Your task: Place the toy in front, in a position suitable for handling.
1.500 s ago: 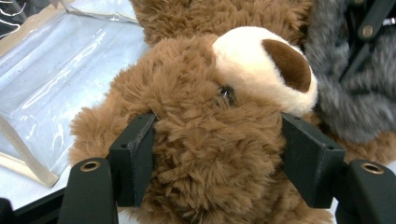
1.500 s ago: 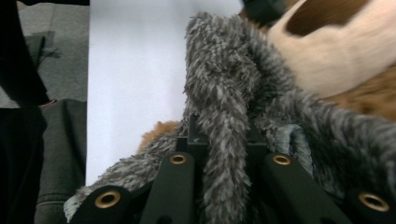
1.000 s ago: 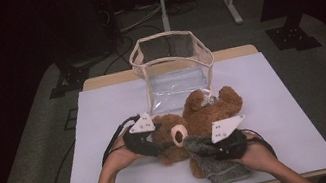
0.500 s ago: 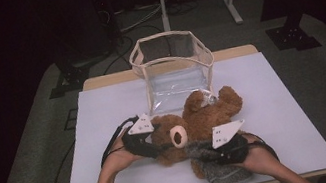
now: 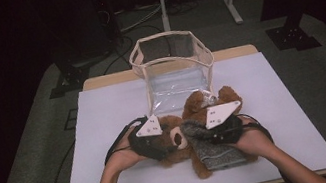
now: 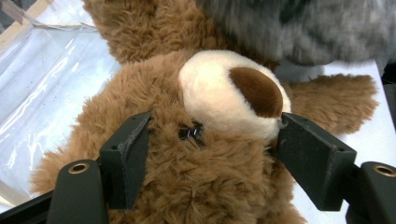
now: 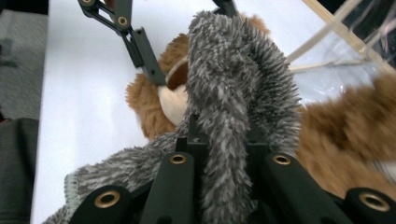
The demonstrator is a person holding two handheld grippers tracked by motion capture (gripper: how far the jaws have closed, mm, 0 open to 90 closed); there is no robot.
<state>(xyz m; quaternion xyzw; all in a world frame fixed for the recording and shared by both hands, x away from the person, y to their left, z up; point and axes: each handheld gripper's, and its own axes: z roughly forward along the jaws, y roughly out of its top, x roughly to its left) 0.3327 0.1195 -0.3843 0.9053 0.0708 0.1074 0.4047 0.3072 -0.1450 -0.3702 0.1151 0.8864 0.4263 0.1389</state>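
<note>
Teddy bear (image 5: 193, 132) laid near table (image 5: 103, 112) centre, before clear bag (image 5: 172, 69). Soft, light, squashy; head best gripped. Left gripper (image 6: 210, 154) just been opening, jaws astride head. Right gripper (image 7: 224, 140) clamped on grey fleece cloth (image 7: 233, 93), limp.

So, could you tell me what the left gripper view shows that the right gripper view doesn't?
Left gripper view: the bear's dark eye and brown nose, with the left gripper astride the teddy bear's head.

Right gripper view: the right gripper clamped on a fold of the grey towel, plus the towel's hemmed edge.

Both: bear, towel, clear bag, white table.
</note>
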